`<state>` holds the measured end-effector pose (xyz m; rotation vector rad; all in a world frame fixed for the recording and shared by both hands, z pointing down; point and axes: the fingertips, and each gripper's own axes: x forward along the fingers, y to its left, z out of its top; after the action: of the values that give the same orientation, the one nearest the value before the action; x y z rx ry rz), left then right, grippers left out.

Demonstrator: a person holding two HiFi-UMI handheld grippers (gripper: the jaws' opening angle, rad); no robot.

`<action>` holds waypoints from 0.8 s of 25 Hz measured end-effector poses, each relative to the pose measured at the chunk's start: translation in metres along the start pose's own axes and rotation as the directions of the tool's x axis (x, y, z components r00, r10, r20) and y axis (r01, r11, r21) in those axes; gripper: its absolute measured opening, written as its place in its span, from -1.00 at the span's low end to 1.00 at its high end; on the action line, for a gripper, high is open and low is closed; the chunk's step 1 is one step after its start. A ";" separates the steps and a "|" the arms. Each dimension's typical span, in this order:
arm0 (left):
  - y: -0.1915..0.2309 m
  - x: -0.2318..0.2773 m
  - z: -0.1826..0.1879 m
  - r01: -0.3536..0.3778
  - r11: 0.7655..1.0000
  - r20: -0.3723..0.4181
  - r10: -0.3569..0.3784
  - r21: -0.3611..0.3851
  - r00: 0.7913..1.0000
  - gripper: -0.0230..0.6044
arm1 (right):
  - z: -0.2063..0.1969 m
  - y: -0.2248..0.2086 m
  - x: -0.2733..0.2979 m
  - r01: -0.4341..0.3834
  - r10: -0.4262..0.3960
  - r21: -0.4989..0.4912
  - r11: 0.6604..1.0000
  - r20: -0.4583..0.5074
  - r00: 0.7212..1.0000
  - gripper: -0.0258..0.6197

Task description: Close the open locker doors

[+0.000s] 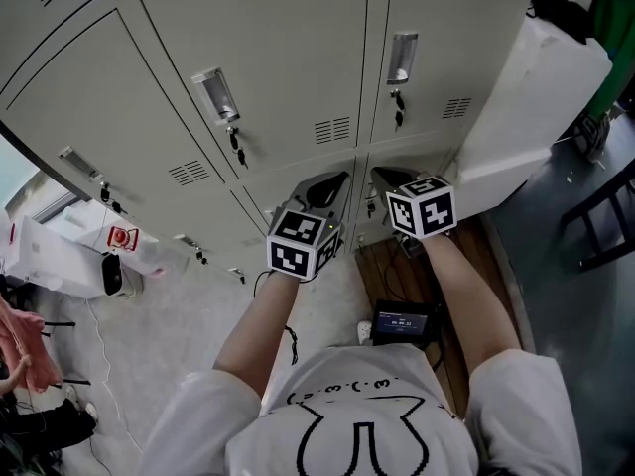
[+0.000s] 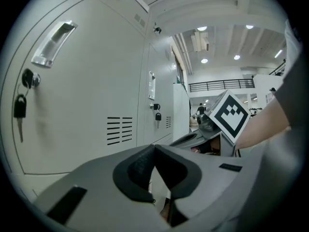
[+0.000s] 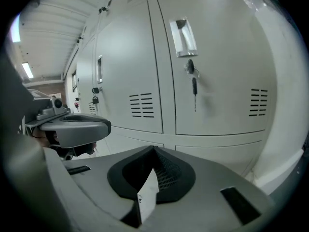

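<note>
Left gripper (image 2: pixel 154 148): jaws closed together, nothing held.
Right gripper (image 3: pixel 154 150): jaws closed together, nothing held.
Locker doors (image 1: pixel 263 58): seen shut, just ahead of both grippers.
Keys (image 1: pixel 238 149): hung from locks.

Pale grey locker doors (image 1: pixel 268 58) stand shut and flush — recessed handles (image 1: pixel 215 94), keys (image 1: pixel 239 154) hanging from locks, vent slots (image 1: pixel 332 130).

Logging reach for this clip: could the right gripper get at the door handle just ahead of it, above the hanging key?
Probably yes. The right gripper faces that door, jaws shut, and nothing stands between it and the handle; it is not yet touching.
</note>
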<state>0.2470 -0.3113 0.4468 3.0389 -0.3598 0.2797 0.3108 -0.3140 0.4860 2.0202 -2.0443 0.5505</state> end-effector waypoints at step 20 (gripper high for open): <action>-0.004 -0.116 0.038 -0.003 0.999 0.136 -0.001 0.032 0.991 -0.87 | 0.048 0.126 -0.090 -0.009 0.021 -0.062 0.998 0.207 0.978 -0.86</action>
<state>0.1436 -0.2847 0.3871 3.0975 -0.3690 0.0793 0.1943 -0.2528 0.3912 2.1064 -2.1647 0.2864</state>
